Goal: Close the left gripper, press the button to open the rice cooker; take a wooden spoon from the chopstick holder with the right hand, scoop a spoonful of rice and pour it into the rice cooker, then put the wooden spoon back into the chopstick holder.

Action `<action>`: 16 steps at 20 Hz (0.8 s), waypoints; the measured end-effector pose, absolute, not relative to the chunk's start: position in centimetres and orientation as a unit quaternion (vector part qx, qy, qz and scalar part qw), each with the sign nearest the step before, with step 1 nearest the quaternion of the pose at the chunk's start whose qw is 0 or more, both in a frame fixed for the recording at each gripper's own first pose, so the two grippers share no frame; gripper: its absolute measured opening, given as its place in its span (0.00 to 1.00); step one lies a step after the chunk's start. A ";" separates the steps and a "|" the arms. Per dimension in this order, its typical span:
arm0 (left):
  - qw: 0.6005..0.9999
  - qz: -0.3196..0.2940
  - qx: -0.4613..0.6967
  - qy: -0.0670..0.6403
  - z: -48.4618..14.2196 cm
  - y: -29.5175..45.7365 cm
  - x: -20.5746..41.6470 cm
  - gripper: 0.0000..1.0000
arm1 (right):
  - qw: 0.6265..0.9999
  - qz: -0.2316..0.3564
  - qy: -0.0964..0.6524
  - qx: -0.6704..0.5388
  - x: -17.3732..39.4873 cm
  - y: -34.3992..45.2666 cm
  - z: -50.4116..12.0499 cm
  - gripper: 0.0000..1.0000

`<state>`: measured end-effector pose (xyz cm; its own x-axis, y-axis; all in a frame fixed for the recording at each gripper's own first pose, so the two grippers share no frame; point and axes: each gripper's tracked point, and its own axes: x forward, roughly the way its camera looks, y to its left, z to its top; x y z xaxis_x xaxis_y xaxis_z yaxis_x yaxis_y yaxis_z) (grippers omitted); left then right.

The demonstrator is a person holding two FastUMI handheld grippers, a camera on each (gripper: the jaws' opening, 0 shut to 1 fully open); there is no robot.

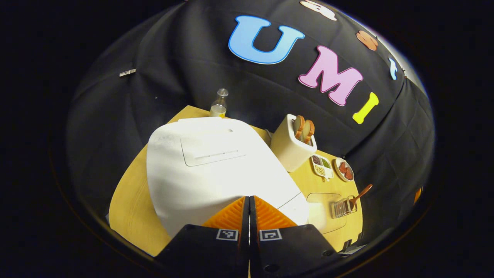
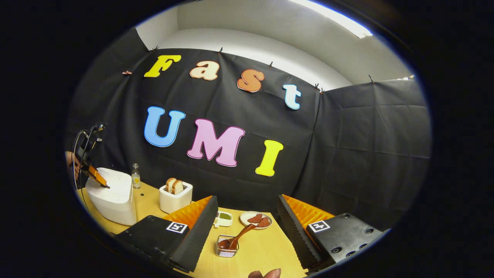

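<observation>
The white rice cooker [image 1: 216,166] stands on the wooden table [image 1: 131,204] with its lid down. My left gripper [image 1: 249,199] is shut with nothing between its fingers, and its tips are against the cooker's front top. In the right gripper view the left gripper [image 2: 101,182] slants down onto the rice cooker [image 2: 112,199]. The wooden spoon [image 2: 239,235] leans in the wire chopstick holder [image 2: 227,248]. My right gripper [image 2: 247,200] hangs open above and just behind the holder, with the holder between its fingers in view but apart from them. In the left gripper view the wooden spoon [image 1: 361,194] and chopstick holder [image 1: 342,207] sit to the cooker's right.
A toaster [image 2: 175,197] holding bread slices, a small bottle [image 2: 135,175], a divided dish [image 2: 224,218] and a plate of red pieces [image 2: 256,220] line the back of the table. A pale rounded container [image 1: 322,212] lies between cooker and holder. A hand [image 2: 71,162] holds the left gripper.
</observation>
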<state>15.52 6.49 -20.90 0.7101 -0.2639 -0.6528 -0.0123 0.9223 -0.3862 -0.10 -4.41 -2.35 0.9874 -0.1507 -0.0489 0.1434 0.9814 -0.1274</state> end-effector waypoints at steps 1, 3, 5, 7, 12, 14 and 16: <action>0.903 -0.071 -0.184 0.382 -21.2 6.5 15.2 0.06 | 0.995 -0.077 0.029 -0.063 0.0 -4.6 -2.3 0.97; 0.891 -0.078 -0.178 0.411 -22.4 5.9 15.3 0.07 | 0.995 -0.082 0.030 -0.057 -0.1 -4.8 -2.6 0.97; 0.894 -0.086 -0.159 0.411 -21.8 5.6 15.4 0.07 | 0.995 -0.083 0.034 -0.049 0.0 -4.7 -2.8 0.97; 0.902 -0.085 -0.142 0.398 -20.5 5.8 15.5 0.07 | 0.995 -0.082 0.034 -0.050 0.1 -4.7 -2.7 0.97; 0.969 -0.059 -0.099 0.218 -11.2 8.3 16.8 0.08 | 0.994 -0.086 0.031 -0.056 0.2 -5.2 -2.5 0.97; 0.982 -0.045 -0.092 0.157 -8.1 9.0 17.2 0.13 | 0.994 -0.084 0.033 -0.056 0.0 -5.2 -2.7 0.97; 0.990 -0.011 -0.096 0.106 -5.3 10.3 17.3 0.45 | 0.995 -0.080 0.033 -0.056 -0.3 -5.1 -2.7 0.97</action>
<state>17.32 10.34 -5.33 0.9772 -0.0431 -0.2079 0.0023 0.9812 -0.1929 -0.26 -5.14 -2.72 0.9850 -0.1630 -0.0571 0.1555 0.9808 -0.1176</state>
